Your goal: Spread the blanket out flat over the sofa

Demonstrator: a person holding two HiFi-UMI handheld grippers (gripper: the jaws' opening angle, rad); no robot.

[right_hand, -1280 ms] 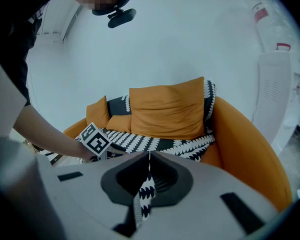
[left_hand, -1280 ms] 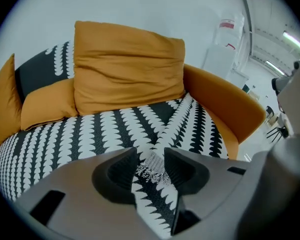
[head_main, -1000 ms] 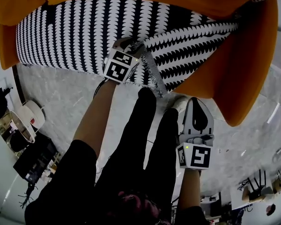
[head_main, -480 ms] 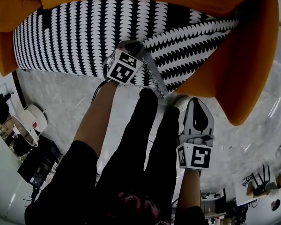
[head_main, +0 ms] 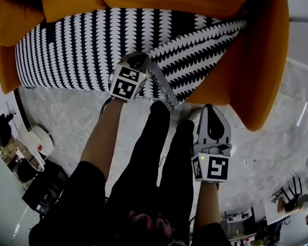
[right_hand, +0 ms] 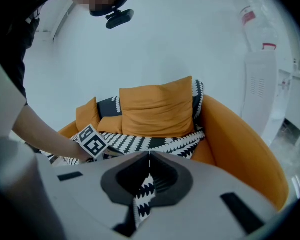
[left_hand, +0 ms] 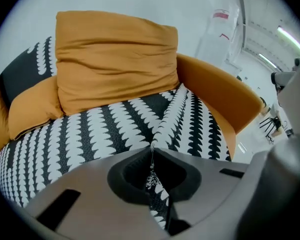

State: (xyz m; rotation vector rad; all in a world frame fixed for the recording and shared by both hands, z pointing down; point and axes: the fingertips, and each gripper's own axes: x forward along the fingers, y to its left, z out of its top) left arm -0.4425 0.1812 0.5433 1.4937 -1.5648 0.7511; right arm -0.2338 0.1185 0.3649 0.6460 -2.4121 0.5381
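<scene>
Black-and-white blanket (head_main: 92,45) lay rumpled on the orange sofa (head_main: 262,76) seat. Left hand-held gripper (left_hand: 151,144), jaws just closed, pinched a raised fold at the sofa's front edge; right hand-held gripper (right_hand: 149,155) clenched patterned cloth before the sofa. Next likely: drawing the fold outward, flat.

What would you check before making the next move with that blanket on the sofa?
1. Left gripper fingers closed on the blanket edge: ok; they have just been closing.
2. Right gripper fingers closed with patterned fabric between them: ok.
3. Blanket lying flat: not ok; a raised fold runs across its right part.
4. Sofa seat fully covered: not ok; orange shows bare at the right front.
5. Cushions off the blanket: not ok; they rest on its back part.
</scene>
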